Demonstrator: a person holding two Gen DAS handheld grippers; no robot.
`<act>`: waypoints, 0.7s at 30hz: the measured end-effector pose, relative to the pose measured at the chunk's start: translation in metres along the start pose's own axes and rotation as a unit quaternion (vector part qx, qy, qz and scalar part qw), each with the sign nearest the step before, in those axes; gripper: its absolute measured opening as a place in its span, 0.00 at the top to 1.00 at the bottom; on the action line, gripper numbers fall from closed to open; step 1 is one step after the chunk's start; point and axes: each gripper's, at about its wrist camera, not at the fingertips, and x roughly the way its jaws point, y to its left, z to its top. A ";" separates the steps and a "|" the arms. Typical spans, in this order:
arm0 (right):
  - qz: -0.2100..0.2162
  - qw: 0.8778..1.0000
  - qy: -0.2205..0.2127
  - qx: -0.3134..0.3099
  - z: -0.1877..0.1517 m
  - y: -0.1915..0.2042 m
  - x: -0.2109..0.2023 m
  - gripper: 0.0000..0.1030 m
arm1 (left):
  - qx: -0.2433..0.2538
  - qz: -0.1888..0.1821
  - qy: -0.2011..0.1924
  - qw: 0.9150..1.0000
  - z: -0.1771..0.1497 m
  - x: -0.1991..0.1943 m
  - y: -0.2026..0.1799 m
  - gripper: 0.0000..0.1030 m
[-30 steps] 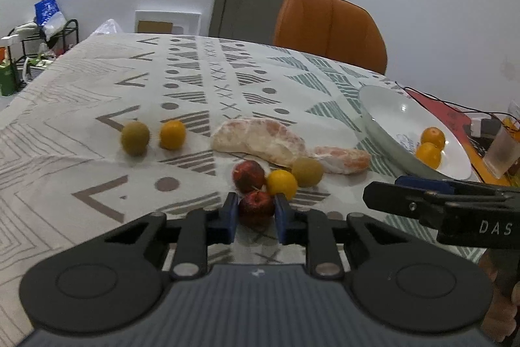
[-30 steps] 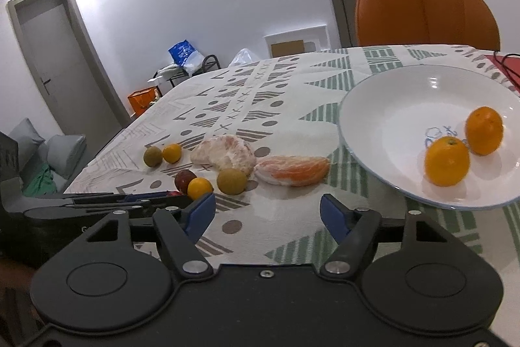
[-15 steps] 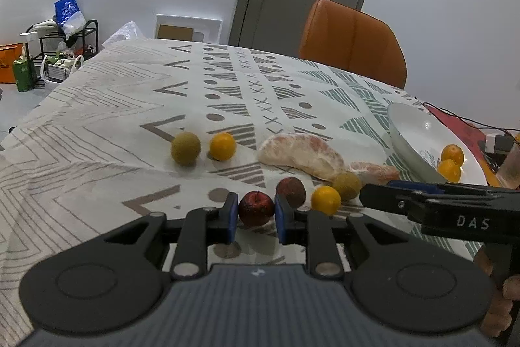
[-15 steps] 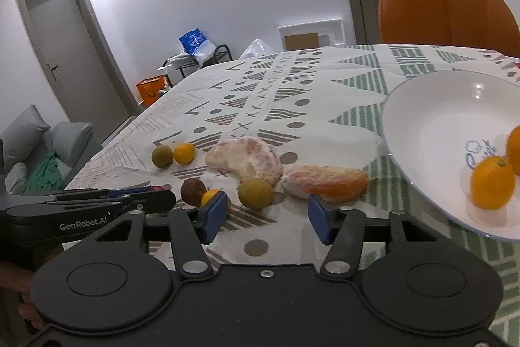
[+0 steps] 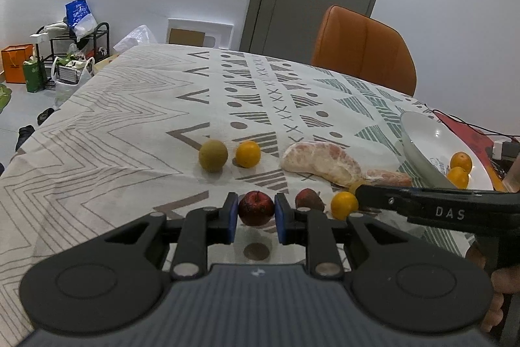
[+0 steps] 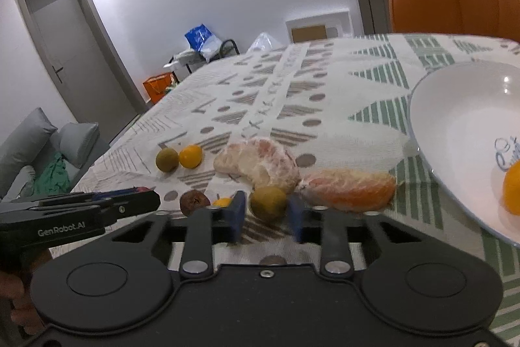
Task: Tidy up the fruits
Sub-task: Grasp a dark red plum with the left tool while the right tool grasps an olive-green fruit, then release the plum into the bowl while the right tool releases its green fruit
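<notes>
My left gripper is shut on a dark red fruit, held just above the patterned cloth. My right gripper is open, its blue fingers narrowly flanking a green-brown fruit on the table. Beside that fruit lie another dark red fruit, a small orange, a peeled pomelo and a peeled orange piece. Farther left sit a second green-brown fruit and an orange. The white bowl at the right holds two oranges.
An orange chair stands behind the table's far side. A red mat with cables lies past the bowl. The table's left edge drops to a floor with bags and a rack. A person's hand holds the right gripper.
My left gripper has risen and drawn back with the red fruit in it. My right gripper has moved in on the green-brown fruit and its fingers have narrowed around it.
</notes>
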 end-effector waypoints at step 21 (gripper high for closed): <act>-0.034 0.999 -0.038 0.018 -0.009 -0.015 -0.049 0.76 | 0.030 -0.053 0.000 0.998 0.001 0.002 -0.038 0.79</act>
